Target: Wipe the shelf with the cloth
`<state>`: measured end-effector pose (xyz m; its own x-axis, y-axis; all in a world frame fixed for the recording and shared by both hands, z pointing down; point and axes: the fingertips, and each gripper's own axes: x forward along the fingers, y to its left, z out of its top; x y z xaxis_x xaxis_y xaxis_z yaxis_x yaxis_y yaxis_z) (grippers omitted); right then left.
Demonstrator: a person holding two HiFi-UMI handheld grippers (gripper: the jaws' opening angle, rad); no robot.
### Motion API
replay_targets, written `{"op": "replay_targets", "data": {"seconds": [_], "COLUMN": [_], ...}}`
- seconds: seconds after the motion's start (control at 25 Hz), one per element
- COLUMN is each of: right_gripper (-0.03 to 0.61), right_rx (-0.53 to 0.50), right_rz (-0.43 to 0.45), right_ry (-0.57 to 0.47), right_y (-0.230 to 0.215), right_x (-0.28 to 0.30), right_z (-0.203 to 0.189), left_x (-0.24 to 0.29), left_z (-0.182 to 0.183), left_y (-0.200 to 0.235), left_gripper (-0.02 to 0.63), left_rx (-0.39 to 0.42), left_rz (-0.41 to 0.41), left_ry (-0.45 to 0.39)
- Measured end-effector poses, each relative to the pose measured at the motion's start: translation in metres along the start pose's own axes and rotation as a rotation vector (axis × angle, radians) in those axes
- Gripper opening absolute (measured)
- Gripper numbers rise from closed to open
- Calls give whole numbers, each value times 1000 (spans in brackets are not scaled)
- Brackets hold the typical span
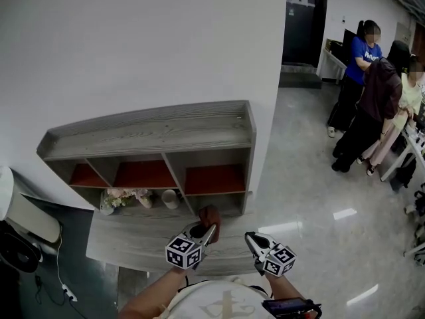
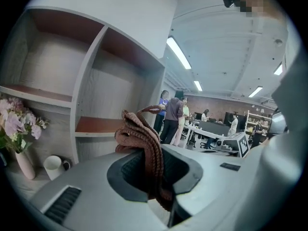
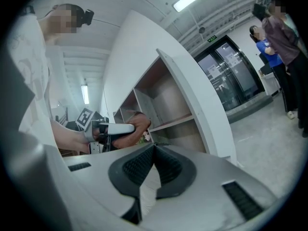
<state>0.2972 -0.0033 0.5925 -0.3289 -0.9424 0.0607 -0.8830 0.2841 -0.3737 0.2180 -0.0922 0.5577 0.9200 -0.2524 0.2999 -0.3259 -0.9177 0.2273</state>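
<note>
A grey wooden shelf (image 1: pixel 153 137) with red-brown compartment floors stands against the white wall. My left gripper (image 1: pixel 210 228) is shut on a brown knitted cloth (image 1: pixel 210 215), held just in front of the lower right compartment. In the left gripper view the cloth (image 2: pixel 143 141) bunches up between the jaws, with the shelf (image 2: pixel 94 125) behind it. My right gripper (image 1: pixel 252 240) hangs beside it to the right, shut with nothing between its jaws. The right gripper view shows the left gripper (image 3: pixel 114 128) with the cloth (image 3: pixel 138 123) before the shelf (image 3: pixel 169 105).
A vase of pink flowers (image 1: pixel 120 199) and a white cup (image 1: pixel 170 198) stand in the bottom row. A grey ledge (image 1: pixel 126 241) runs below the shelf. A white device (image 1: pixel 25 216) sits at the left. Several people (image 1: pixel 372 92) stand on the glossy floor at the far right.
</note>
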Motion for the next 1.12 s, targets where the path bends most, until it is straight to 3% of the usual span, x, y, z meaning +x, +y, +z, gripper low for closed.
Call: {"op": "replay_targets", "data": {"seconds": [0.32,0.72,1.12], "right_gripper": [5,5,5], "right_rx": [-11,29,65], "right_rz": [51,66,43], "right_ry": [12,14,3], "right_y": [-17,-33,-50], "right_x": [5,-1,-10], "right_z": [10,-1,-9], "left_x": [44,102,167], "left_z": [45,61,89], "left_y": [-4,12,37], "left_gripper": [67,67,67], "left_rx": [36,43,-13], "left_rz": [-34,38,96], "left_ry": [-34,60,134]}}
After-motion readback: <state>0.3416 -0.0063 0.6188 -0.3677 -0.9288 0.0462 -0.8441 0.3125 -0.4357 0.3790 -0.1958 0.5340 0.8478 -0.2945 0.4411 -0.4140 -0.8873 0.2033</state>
